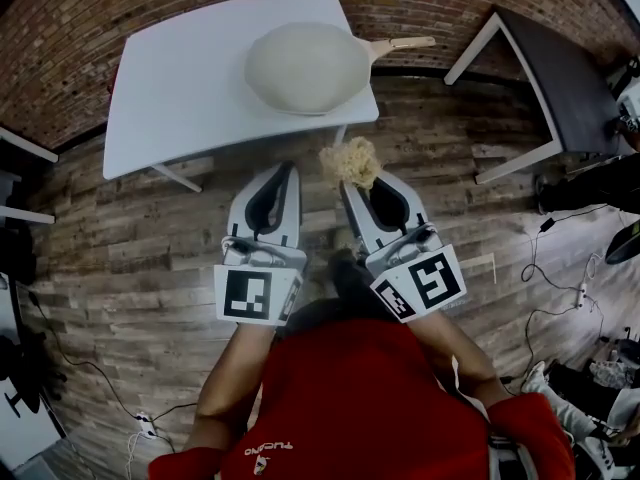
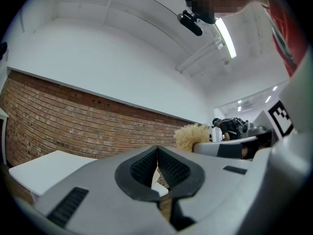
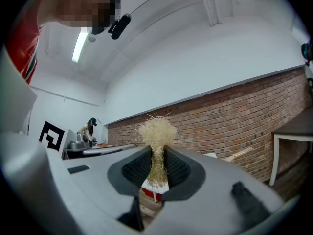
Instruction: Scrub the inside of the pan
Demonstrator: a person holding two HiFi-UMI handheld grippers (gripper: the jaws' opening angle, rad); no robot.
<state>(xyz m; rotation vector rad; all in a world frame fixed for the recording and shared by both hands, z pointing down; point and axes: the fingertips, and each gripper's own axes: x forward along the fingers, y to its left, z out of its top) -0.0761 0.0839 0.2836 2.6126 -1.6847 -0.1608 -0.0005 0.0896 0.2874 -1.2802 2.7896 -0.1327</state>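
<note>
One round cream pan [image 1: 305, 66] on white surface [image 1: 180, 88]. Right gripper [image 3: 156, 155] fingers pinch one straw-coloured fibrous tuft [image 3: 156, 129]; left gripper [image 2: 157, 155] fingers pressed together.

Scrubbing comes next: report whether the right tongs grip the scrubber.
Gripped: the right tongs are shut on the scrubber, its tuft poking past the tips.

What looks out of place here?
The round cream pan sits right at the corner of the white table, its pale wooden handle sticking out past the edge. Nothing looks spilled or broken.
</note>
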